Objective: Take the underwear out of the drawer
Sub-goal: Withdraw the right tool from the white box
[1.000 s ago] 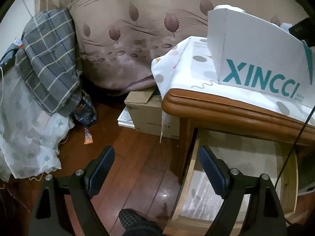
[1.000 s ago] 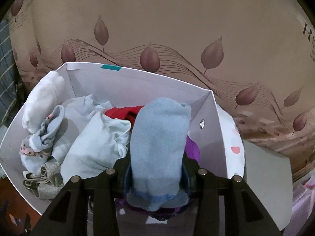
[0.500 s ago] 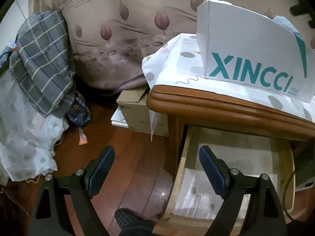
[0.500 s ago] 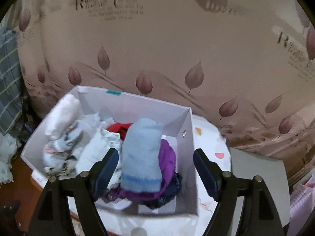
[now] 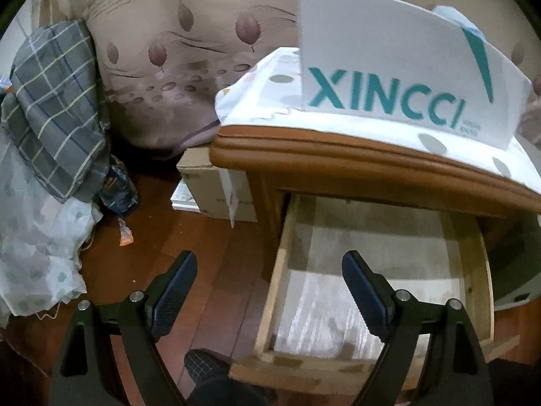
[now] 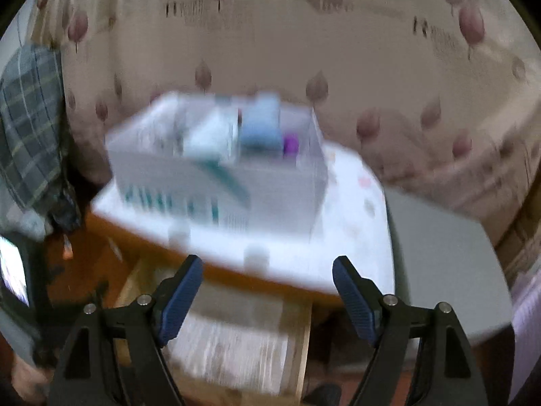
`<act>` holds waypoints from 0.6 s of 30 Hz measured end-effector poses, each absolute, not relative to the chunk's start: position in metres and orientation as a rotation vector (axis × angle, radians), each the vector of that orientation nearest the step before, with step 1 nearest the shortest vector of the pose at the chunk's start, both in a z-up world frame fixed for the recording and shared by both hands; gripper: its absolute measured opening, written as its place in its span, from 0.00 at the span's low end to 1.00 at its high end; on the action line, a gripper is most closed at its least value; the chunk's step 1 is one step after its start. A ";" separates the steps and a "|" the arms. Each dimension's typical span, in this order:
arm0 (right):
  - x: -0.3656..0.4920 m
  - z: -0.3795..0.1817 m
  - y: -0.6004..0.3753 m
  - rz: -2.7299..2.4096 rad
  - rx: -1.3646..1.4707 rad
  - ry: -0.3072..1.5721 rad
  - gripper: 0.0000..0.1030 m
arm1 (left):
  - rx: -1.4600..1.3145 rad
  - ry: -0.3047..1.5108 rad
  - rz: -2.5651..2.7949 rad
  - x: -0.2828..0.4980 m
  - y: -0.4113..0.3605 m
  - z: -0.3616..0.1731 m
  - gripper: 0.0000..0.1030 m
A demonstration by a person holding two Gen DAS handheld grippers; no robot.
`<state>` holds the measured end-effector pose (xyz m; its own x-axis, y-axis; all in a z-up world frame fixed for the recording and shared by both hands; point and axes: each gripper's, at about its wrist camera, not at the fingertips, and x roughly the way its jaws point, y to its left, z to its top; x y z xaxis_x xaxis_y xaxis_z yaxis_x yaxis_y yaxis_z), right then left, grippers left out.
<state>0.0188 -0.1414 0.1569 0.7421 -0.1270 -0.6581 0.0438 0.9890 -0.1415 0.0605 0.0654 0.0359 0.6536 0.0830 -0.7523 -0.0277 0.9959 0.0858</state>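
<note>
Left wrist view: the open drawer (image 5: 382,291) lies below and right of the wide-open, empty left gripper (image 5: 267,291), its floor apparently bare.

Drawer (image 5: 378,291): pulled out, open from above, floor bare between its wooden side walls. Counter (image 5: 338,155): its overhanging brown edge roofs the drawer's rear part. White box (image 5: 399,67): stands on the counter top near the front edge, open-topped, filled with folded clothes (image 6: 260,128). Cardboard box (image 5: 216,186): on the floor left of the drawer. Plaid cloth (image 5: 54,108): heaped at far left; bare floor (image 5: 189,237) between.
</note>
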 end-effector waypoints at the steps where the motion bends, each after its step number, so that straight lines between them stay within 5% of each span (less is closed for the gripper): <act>1: 0.009 0.136 -0.140 -0.089 -0.111 0.766 0.79 | 0.071 0.860 0.054 0.059 0.063 0.035 0.83; 6: -0.011 0.075 -0.136 -0.080 -0.074 0.880 0.79 | 0.103 0.878 0.030 0.053 0.048 0.028 0.83; 18: -0.014 0.032 -0.133 -0.098 -0.044 0.951 0.79 | 0.142 0.888 0.007 0.033 0.034 0.021 0.83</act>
